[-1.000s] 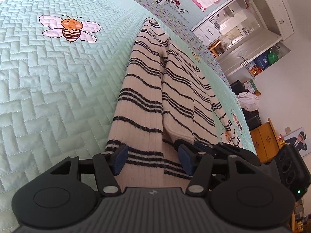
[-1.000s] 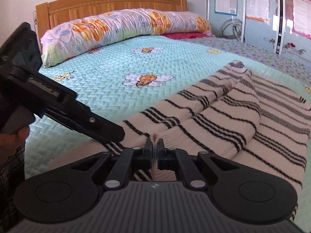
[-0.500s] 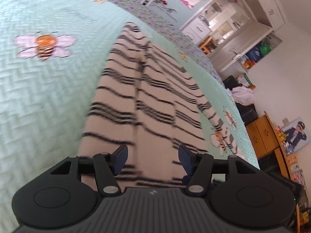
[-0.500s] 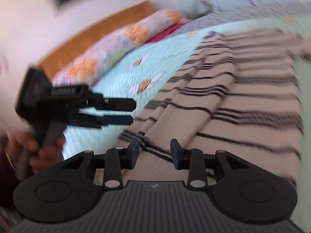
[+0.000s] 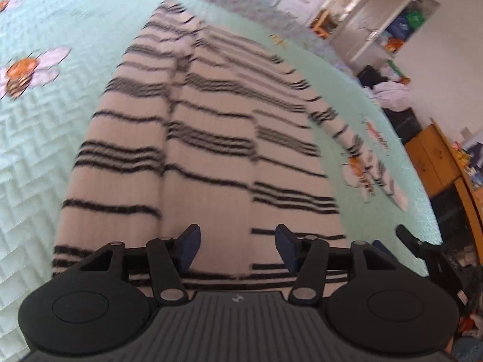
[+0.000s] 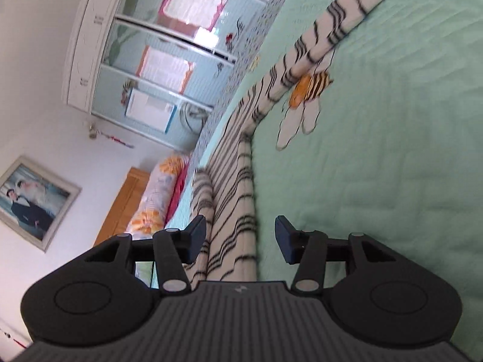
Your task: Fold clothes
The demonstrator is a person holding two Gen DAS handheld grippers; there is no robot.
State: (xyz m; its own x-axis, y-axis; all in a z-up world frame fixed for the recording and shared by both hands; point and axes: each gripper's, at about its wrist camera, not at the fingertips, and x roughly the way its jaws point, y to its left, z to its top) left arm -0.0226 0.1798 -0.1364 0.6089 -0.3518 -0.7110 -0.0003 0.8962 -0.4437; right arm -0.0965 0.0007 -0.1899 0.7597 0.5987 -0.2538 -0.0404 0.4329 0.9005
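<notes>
On the green quilt (image 5: 36, 138) lies the striped sweater (image 5: 211, 157), apparently folded lengthwise. The left gripper (image 5: 238, 246) hangs above its near hem, jaws wide and empty. The right gripper (image 6: 240, 238), jaws just opened, holds nothing beside the sweater's edge.

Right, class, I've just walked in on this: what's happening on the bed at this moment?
A person with a handheld gripper in each hand is folding a striped sweater laid on a green quilted bedspread with bee designs. One side is already folded in; the other sleeve is spread out to the side. The left gripper hovers open over the hem, holding nothing. The right gripper has just been opening; its jaws stand apart, nothing pinched, near the sweater's edge by that sleeve.
</notes>
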